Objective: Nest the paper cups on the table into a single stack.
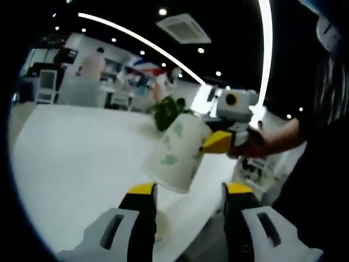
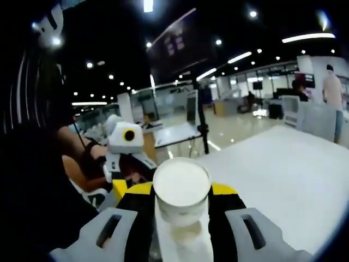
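A white paper cup [image 1: 175,153] with green leaf prints hangs tilted above the white table [image 1: 71,164], its base towards me. My right gripper [image 1: 211,141] comes in from the right and is shut on its upper part. My left gripper [image 1: 191,189] stands open just under this cup, yellow tips wide apart. A pale shape [image 1: 161,226] low by its left jaw is too blurred to name. In the right gripper view the same cup [image 2: 181,188] shows its round white base, clamped in my right gripper [image 2: 181,191]. The left gripper [image 2: 124,155] sits close on the left.
The person's arm [image 1: 278,136] holds the right gripper. A green plant [image 1: 168,112] stands behind the cup. People and chairs [image 1: 92,63] are far back. A stand with a screen [image 2: 200,123] rises beyond the table edge [image 2: 229,150]. The tabletop [image 2: 289,174] spreads right.
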